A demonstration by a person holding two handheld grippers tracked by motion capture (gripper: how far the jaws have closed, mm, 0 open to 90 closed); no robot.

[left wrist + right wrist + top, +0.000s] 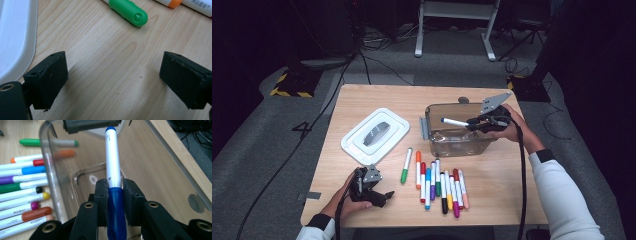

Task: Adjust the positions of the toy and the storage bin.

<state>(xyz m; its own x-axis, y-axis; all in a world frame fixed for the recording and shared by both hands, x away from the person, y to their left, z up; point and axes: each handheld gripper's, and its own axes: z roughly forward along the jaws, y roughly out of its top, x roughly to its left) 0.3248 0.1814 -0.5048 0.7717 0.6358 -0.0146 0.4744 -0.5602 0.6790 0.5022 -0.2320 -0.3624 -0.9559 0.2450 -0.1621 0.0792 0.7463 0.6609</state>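
Wooden table (362, 107): right tool (475, 123) clamps blue marker (455, 122), level, tip pointing left over clear box (434, 140); left tool (382, 196) apart.

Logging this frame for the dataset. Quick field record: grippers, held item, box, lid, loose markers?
right gripper: shut on blue marker, held over the box
left gripper: open, nothing between the jaws, low over the table
box: clear, lid off, no marker lying inside
lid: white, flat on the table left of the box
loose markers: row in front of the box; green marker lies apart at its left
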